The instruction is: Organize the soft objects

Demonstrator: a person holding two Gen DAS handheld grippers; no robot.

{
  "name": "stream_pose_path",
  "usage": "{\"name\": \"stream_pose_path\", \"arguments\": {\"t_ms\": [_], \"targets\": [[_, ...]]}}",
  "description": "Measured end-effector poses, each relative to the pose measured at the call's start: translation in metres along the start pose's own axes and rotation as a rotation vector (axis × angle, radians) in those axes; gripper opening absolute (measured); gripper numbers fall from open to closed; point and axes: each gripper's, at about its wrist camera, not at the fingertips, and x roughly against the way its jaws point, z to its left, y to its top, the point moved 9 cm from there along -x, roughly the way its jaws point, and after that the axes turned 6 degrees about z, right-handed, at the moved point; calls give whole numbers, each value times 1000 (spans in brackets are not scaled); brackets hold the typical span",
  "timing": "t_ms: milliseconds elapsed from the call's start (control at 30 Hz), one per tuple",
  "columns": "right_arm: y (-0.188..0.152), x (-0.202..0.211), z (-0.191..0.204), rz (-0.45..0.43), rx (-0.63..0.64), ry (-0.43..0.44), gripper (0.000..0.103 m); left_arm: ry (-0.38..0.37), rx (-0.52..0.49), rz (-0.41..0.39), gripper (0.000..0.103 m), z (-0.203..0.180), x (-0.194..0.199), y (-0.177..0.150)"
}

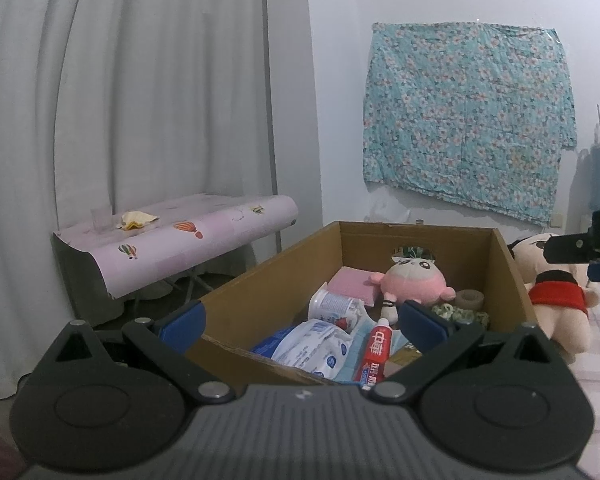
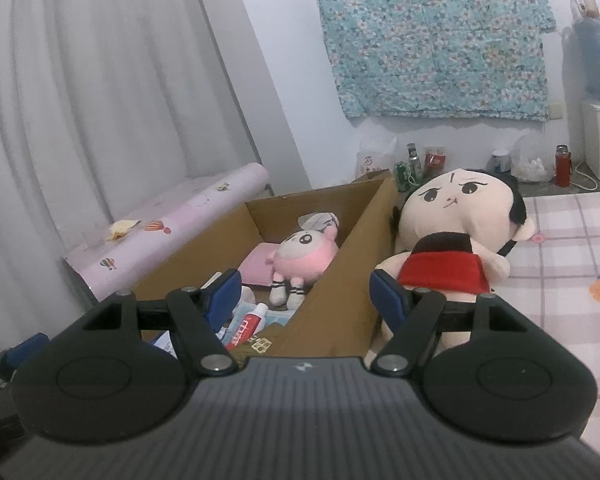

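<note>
Your right gripper (image 2: 306, 294) and left gripper (image 1: 300, 320) both stand wide, holding nothing. The red-shirted plush doll (image 2: 456, 240) sits on the bed just beside the cardboard box (image 2: 340, 280). It looks light and squashy, so pinch its red torso, not the big head.

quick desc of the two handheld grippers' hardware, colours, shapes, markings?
Both match. The left gripper and right gripper each have a dark grey ribbed body with a small white logo, two round black discs, black linkage bars with silver rivets, and blue pads on the fingers. No cables, hands or sleeves show.
</note>
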Motion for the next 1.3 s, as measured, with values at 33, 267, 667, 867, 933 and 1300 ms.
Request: {"name": "stream_pose_path", "arguments": {"t_ms": [33,267,667,867,933,1300], "targets": [[0,0,1,1,5,-3,71,1,-3,0,103,0,0,0],[-2,-5,3,0,56,-33,71,1,4,-4,103,1,0,-1],[-19,-26,9,49,104,-57,71,-10,36,38,103,9,-4,-5],[-18,-26,14,44,113,-47,71,-14,37,41,103,9,-4,-5],[-20,-28,15,54,118,-44,71,-16,38,39,103,8,-3,-5],[-22,-28,18,66,126,-31,71,-13,36,40,103,6,-4,-3]]}}
